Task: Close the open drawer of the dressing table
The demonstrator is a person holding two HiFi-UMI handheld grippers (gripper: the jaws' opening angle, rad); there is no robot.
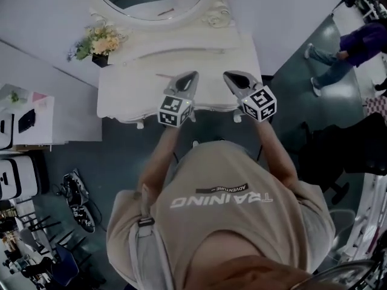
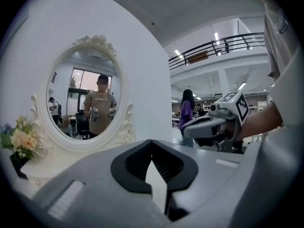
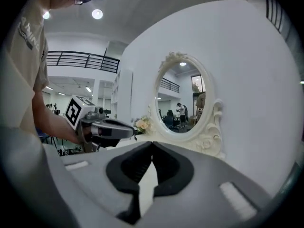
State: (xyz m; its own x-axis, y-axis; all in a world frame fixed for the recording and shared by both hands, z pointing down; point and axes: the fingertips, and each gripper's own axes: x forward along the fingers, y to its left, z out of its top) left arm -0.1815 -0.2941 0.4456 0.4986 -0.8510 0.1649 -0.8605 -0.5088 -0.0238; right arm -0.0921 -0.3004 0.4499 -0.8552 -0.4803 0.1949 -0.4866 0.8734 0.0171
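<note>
My left gripper (image 1: 192, 76) and right gripper (image 1: 227, 76) hover side by side over the front of the white dressing table (image 1: 121, 95), top centre of the head view. Both pairs of fingers are clenched tip to tip, holding nothing. I cannot make out the drawer. An oval mirror (image 1: 151, 5) and flowers (image 1: 104, 41) stand at the back of the counter (image 1: 211, 59). The floor (image 1: 121, 156) is dark, and a person (image 1: 354, 44) is at upper right.

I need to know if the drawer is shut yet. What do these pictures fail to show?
- Drawer front: head view shows only the dressing table top from above; the front is out of sight.
- Table front, gripper views: the left gripper and right gripper bodies fill the lower frame.
- Thin pink thing on top: too small.
</note>
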